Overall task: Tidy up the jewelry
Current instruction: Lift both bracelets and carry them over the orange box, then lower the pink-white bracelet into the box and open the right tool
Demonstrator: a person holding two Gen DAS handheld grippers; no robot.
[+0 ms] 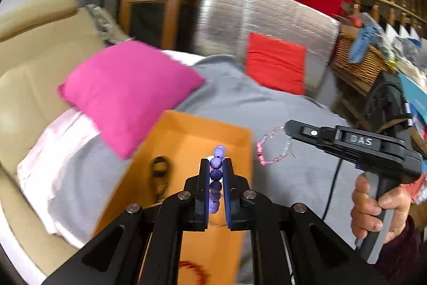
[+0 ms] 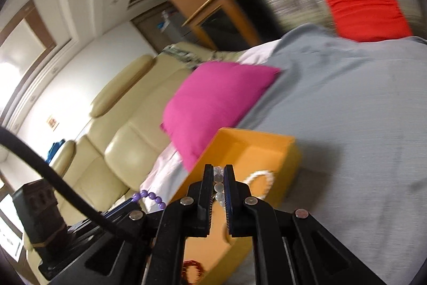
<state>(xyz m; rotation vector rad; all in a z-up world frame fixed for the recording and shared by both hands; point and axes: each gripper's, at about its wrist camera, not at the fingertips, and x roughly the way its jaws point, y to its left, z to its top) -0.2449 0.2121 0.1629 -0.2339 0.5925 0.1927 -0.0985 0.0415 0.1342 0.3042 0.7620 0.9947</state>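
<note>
Holding a purple bead bracelet (image 1: 215, 179) in my left gripper (image 1: 216, 164), w/ the two fingers squeezed nearly together on it. Beads sit in a row btwn the pads, and a couple poke out past the tips. It hangs over the orange box (image 1: 186, 135), which sits open on the grey blanket (image 1: 267, 103).

My right gripper (image 2: 218, 171) is pinched tight too, on a clear bead bracelet (image 2: 218, 184). I see a few glassy beads stacked btwn its fingers. It is over the orange box (image 2: 291, 151) as well, near the box's front edge.

Inside the box: a white bead bracelet (image 2: 260, 179) lies on the floor of it in the right wrist view, and a dark thing (image 1: 159, 175) lies there in the left wrist view, too blurry to name. A red bead bracelet (image 2: 190, 270) shows low down by the box in both views; can't tell if it is in or out.

A pink bead bracelet (image 1: 272, 148) seems to lie on the blanket just right of the box, near the tip of the right gripper (image 1: 291, 126) as seen from the left cam. My right hand (image 1: 373, 207) grips its handle.

A pink pillow (image 1: 128, 92) rests behind the box, touching its back corner. A red pillow (image 1: 275, 63) leans on a silver cushion (image 1: 267, 18) farther back. Cream sofa (image 2: 114, 146) is off to the left.
</note>
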